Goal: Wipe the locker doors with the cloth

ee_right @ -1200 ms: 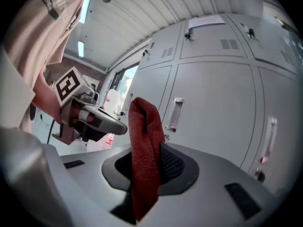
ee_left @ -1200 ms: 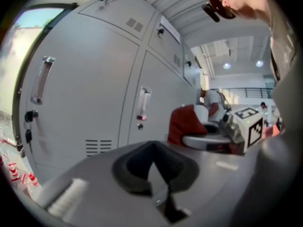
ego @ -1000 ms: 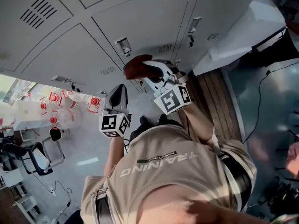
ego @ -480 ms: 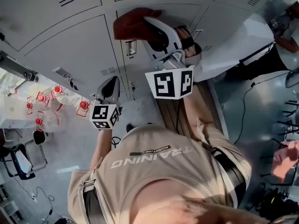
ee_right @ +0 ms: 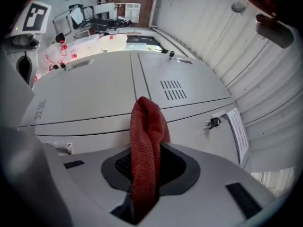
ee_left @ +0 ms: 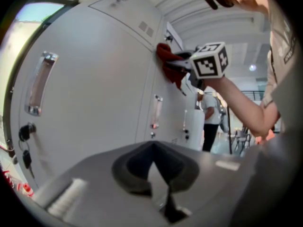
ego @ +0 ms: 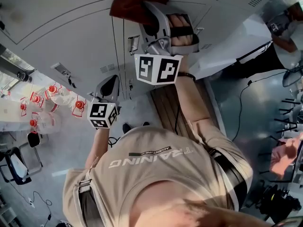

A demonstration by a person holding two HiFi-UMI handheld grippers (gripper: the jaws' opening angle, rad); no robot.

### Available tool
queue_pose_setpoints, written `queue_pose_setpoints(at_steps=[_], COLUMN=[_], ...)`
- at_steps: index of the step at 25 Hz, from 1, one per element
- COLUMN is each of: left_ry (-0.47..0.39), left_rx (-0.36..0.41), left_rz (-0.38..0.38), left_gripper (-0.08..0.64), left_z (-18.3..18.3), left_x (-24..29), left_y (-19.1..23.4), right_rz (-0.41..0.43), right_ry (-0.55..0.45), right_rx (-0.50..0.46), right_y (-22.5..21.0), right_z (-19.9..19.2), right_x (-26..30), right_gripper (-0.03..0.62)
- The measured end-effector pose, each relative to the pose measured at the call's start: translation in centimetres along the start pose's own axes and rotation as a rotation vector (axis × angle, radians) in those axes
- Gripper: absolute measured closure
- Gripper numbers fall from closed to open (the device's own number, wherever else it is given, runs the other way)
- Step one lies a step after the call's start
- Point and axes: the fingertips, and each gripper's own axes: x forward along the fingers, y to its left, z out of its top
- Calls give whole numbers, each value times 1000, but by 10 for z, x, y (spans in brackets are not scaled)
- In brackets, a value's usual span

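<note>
My right gripper (ego: 150, 19) clamps the red cloth (ego: 129, 6), its length running straight ahead onto the locker door (ego: 66, 30). My left gripper (ego: 111, 84), closed and empty, hangs lower, well apart.

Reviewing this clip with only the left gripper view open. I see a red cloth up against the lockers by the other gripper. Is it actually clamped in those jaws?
Observer: Yes. The right gripper view shows the red cloth pinched between the jaws of the right gripper, sticking up toward the door.
Operator: Where on the lockers is it?
Observer: In the head view it covers the seam between two locker doors, above a handle.
Operator: And the left gripper?
Observer: The head view puts the left gripper lower, apart from the cloth, with red-capped bottles showing beside it.
</note>
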Motion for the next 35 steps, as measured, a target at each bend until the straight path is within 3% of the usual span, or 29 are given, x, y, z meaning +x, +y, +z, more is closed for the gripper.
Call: queue_pose_setpoints(at_steps=[11, 15, 19, 25, 35], left_ry=[28, 41, 57, 71, 102], left_rx=[-29, -48, -54, -56, -50], left_rz=[3, 5, 9, 19, 37], left_gripper=[554, 554, 554, 554, 554], left_z=[-21, -29, -36, -41, -48], left_x=[-17, -19, -20, -20, -19], left_y=[7, 10, 14, 18, 16], right_rz=[308, 353, 455, 517, 868], right_ry=[84, 102, 129, 148, 220], right_rx=[38, 44, 70, 107, 126], right_y=[133, 176, 227, 275, 405], right_z=[-34, -47, -58, -68, -101], right_x=[-32, -45, -57, -69, -103], right_gripper=[526, 526, 526, 525, 526])
